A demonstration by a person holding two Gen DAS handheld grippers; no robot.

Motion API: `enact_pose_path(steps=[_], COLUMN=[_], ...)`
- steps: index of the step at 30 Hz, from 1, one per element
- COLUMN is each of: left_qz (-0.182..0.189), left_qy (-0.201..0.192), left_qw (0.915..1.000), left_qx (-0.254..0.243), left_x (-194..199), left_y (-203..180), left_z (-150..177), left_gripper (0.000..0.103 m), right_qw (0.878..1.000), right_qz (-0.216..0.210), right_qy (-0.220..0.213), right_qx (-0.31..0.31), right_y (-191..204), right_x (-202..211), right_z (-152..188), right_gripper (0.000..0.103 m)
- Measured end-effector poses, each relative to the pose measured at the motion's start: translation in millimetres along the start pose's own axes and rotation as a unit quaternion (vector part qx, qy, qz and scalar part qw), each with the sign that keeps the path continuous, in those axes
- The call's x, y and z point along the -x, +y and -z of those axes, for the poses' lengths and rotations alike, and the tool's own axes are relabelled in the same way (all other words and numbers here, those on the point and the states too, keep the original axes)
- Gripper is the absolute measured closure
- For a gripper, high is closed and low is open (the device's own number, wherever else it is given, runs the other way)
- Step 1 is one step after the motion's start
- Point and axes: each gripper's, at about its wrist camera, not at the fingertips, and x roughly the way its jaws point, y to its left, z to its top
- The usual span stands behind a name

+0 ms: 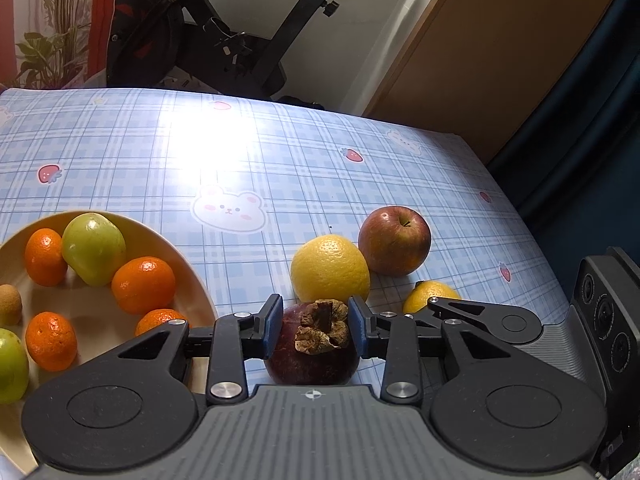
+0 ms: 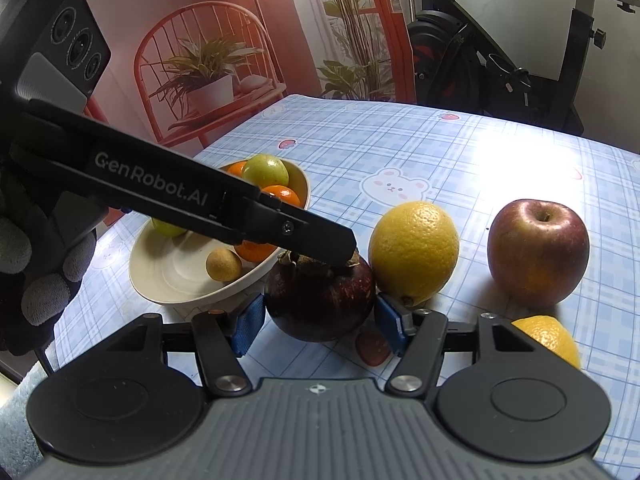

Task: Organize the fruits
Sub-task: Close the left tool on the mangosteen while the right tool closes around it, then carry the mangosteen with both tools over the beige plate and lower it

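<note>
A dark purple mangosteen (image 1: 312, 356) with a dry brown calyx sits on the table, and my left gripper (image 1: 316, 328) is shut on it from above. In the right wrist view the mangosteen (image 2: 320, 300) lies between the blue pads of my right gripper (image 2: 320, 322), which is open and not touching it. A cream bowl (image 1: 192, 276) to the left holds several tangerines, green fruits and a small brown fruit. A large lemon (image 2: 414, 252), a red apple (image 2: 538, 252) and a second lemon (image 2: 550, 338) lie on the table to the right.
The table has a blue plaid cloth (image 1: 280, 168) with bear and strawberry prints. Its right edge (image 1: 532, 232) drops off near the apple. An exercise bike (image 1: 200, 40) stands behind the table. The left gripper's arm (image 2: 180, 196) crosses over the bowl (image 2: 176, 292).
</note>
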Motion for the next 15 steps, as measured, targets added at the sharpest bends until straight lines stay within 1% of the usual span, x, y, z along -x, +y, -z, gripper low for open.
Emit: enact_pose_path(steps=[5, 7, 15], left_qz=[0.001, -0.004, 0.001], left_qy=[-0.007, -0.011, -0.022], left_qw=[1.0, 0.9999, 0.9997], left_qx=[-0.004, -0.007, 0.006], left_x=[8.4, 12.2, 28.7], left_y=[-1.4, -2.1, 4.6], left_z=[-1.0, -0.6, -1.4], left_gripper=[0.066, 0.065, 0.065], right_qw=[1.0, 1.0, 0.999], right_qz=[0.0, -0.002, 0.0], right_qy=[-0.007, -0.011, -0.012], right_qx=[0.011, 0.015, 0.039], right_y=[5.6, 8.7, 23.3], right_x=[7.9, 12.0, 13.6], right_z=[-4.5, -6.7, -15.9], right_gripper=[0.04, 0.04, 0.04])
